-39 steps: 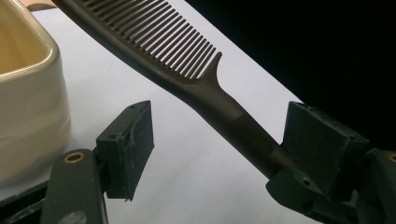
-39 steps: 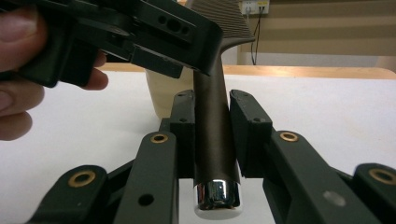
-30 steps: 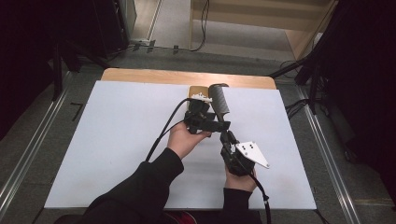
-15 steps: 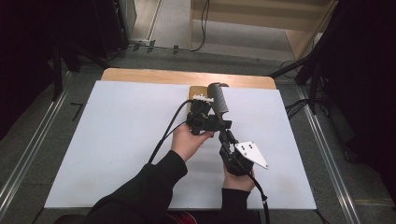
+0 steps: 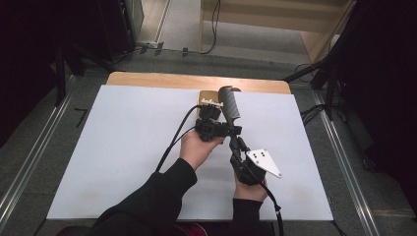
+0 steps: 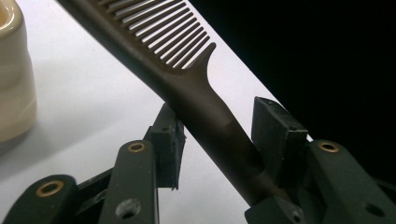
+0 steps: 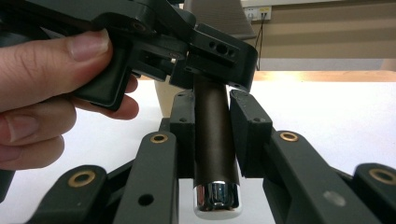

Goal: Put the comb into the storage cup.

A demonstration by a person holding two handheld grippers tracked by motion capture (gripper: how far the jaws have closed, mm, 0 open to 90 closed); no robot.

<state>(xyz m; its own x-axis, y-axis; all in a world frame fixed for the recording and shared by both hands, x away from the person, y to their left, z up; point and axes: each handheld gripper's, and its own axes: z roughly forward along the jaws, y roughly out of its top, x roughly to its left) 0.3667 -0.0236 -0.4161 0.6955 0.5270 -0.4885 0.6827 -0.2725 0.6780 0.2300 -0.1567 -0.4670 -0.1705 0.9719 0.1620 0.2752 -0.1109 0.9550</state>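
High view shows the white-covered bench [image 5: 123, 147] unchanged since a second ago. Above it, the dark comb [image 5: 229, 104] stays raised near the cream cup [image 5: 201, 97]. The right claw [image 5: 236, 143] still pinches the comb's handle, while the left claw [image 5: 216, 129] sits spread around the handle higher up, barely shifted.

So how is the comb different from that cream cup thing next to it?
The comb is dark, long and thin with teeth, while the cup is pale, round and smooth. The comb is held up off the table at a slant, its handle between both grippers' jaws; the cup stands on the white table untouched.
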